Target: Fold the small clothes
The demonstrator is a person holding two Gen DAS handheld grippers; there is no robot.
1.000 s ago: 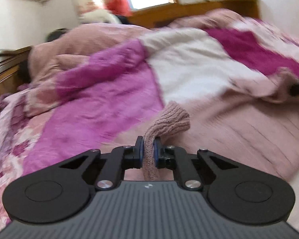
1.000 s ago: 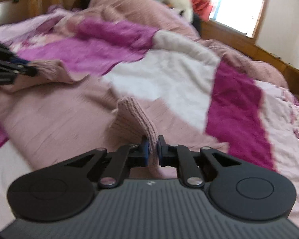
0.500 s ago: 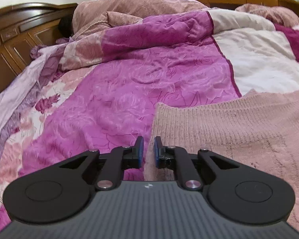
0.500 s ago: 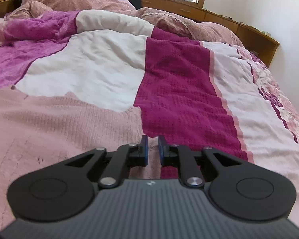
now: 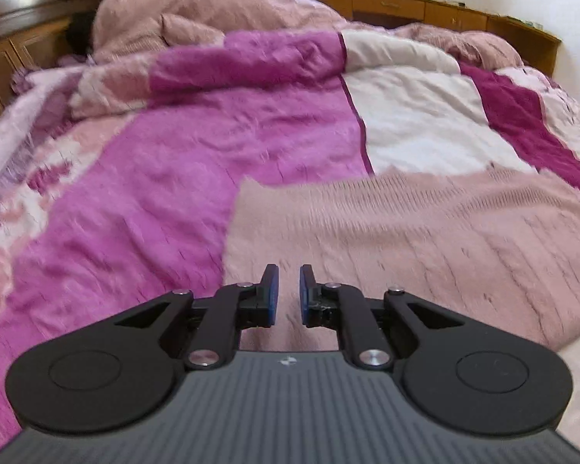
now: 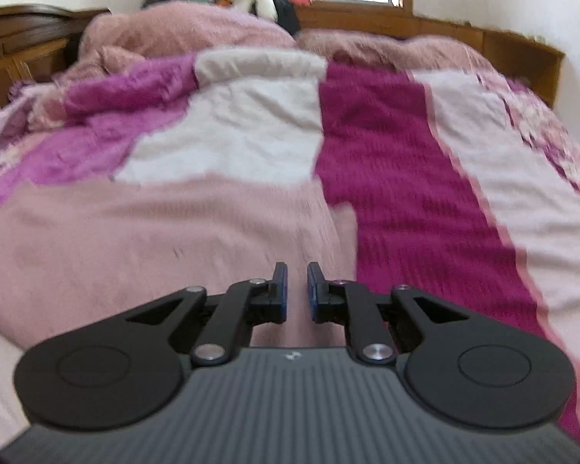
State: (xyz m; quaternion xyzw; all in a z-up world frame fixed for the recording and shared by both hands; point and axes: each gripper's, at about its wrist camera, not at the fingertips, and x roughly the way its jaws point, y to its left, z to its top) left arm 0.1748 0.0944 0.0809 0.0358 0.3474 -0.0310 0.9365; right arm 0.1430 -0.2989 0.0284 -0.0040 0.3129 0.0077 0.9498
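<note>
Pink knitted garment (image 5: 406, 224) lies spread flat on the bed quilt (image 5: 174, 178), ready for folding; left gripper (image 5: 288, 290) near its left edge and right gripper (image 6: 297, 288) near its right edge, fingers nearly closed, gripping nothing

Pink knit garment (image 5: 406, 228) flat on the quilt (image 5: 166, 178)

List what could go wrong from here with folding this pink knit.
1. The pink knit garment lies on a rumpled quilt, so a fold may come out crooked or drag the bedding.
2. The left gripper and right gripper hold nothing, their jaws nearly closed; a regrab near an edge could pinch quilt fabric too.
3. Both views are blurred, so aiming at corners may miss.
</note>
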